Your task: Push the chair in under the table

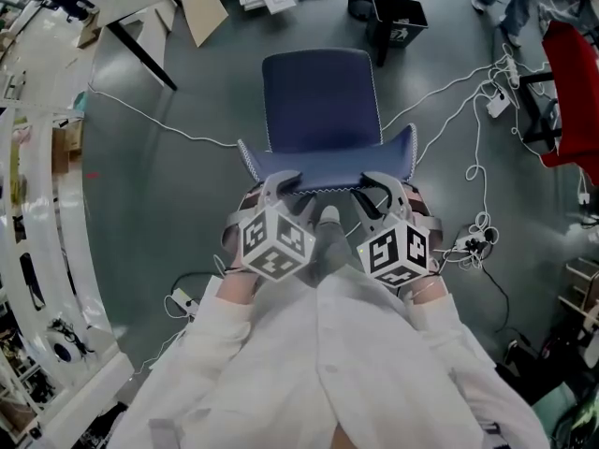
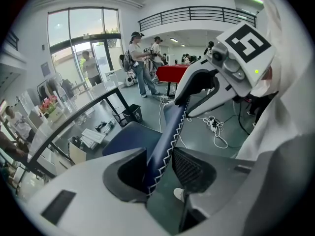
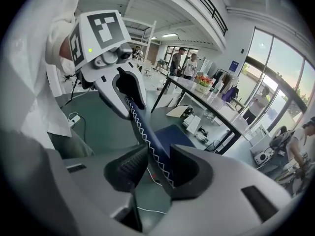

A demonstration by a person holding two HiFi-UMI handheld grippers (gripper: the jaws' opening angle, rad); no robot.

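The dark blue chair [image 1: 318,92] stands on the grey floor right in front of me, its seat facing away. Its backrest [image 1: 328,165], edged with white zigzag stitching, is the nearest part. My left gripper [image 1: 281,183] is shut on the backrest's top edge near its left end, and my right gripper [image 1: 379,183] is shut on it near the right end. In the left gripper view the backrest [image 2: 165,141] runs between the pads of that gripper [image 2: 158,168]. The right gripper view shows the same of its gripper [image 3: 156,168]. The table [image 1: 140,50] stands beyond the chair, at the upper left.
White cables [image 1: 477,157] trail over the floor to the right, ending at a power strip [image 1: 477,243]. A red chair [image 1: 571,92] stands at the far right. A black bin [image 1: 393,21] and cardboard [image 1: 201,12] lie beyond the chair. Several people [image 2: 140,63] stand farther off.
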